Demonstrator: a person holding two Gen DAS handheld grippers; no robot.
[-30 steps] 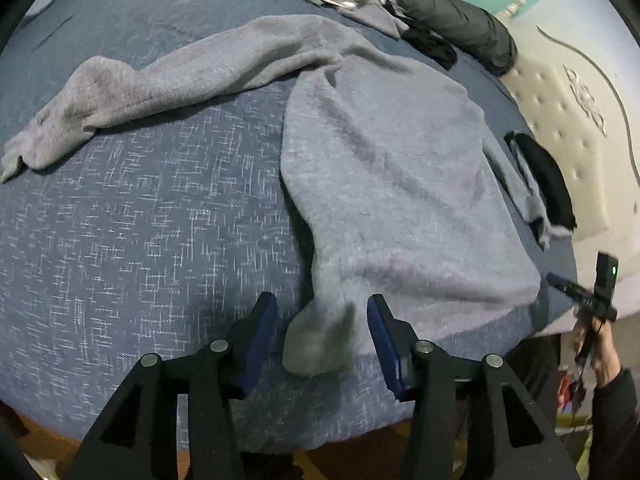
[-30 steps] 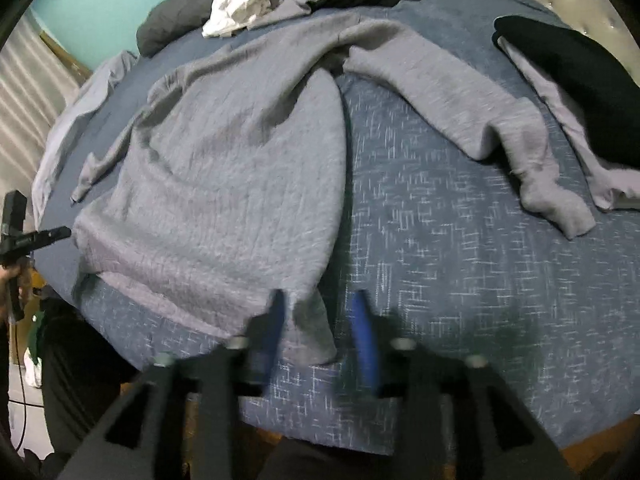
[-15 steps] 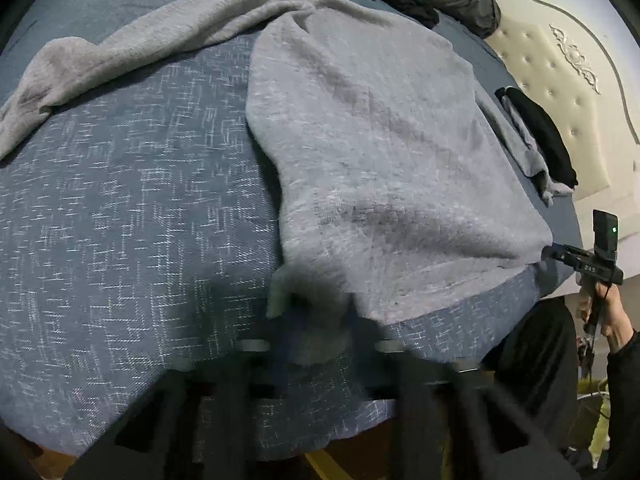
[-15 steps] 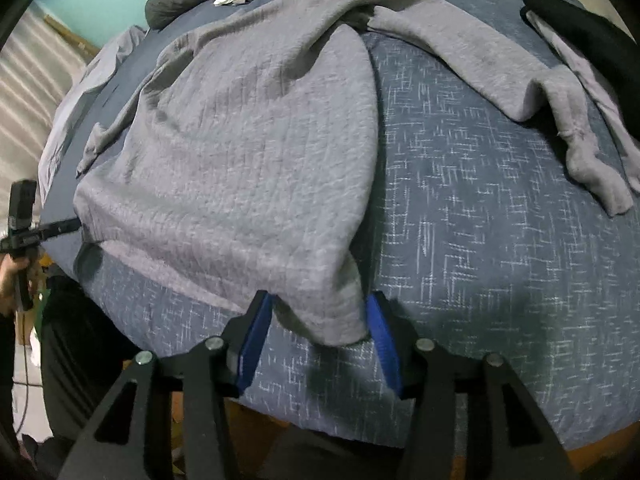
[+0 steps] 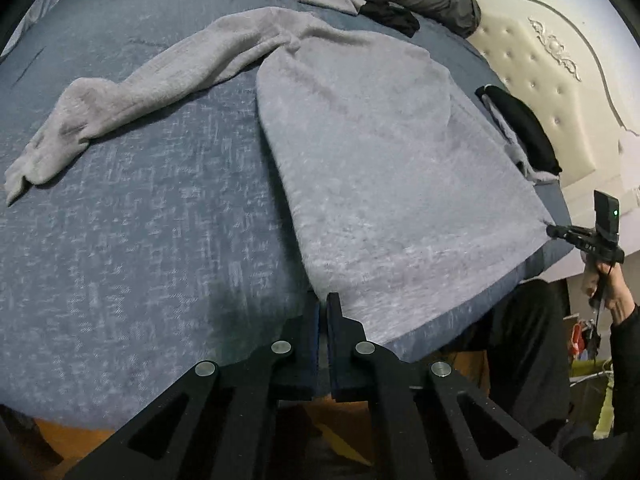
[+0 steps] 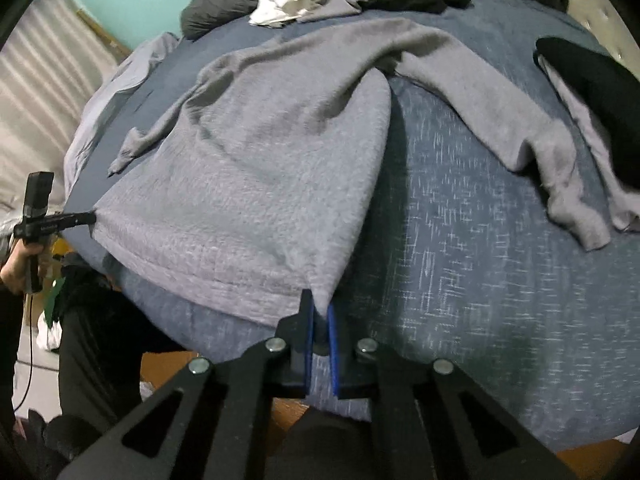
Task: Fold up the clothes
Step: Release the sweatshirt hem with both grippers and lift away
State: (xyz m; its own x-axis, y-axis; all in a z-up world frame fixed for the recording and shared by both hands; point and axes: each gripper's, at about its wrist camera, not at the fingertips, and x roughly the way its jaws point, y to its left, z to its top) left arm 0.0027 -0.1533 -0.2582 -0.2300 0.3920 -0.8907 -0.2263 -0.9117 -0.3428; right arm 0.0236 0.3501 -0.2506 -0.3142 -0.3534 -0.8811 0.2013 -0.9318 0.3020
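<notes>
On blue bedding [image 5: 140,240], each hand-held gripper [image 5: 322,308] [image 6: 319,312] apparently pinches the grey sweater's [image 5: 380,160] hem.

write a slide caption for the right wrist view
Right tool and left tool each pinch a hem corner of the grey sweater on the blue bed.

Black tongs [image 5: 322,304], blue inner pads [image 6: 331,336], round silver screws [image 5: 281,347]; black sleeve [image 5: 626,344].
</notes>
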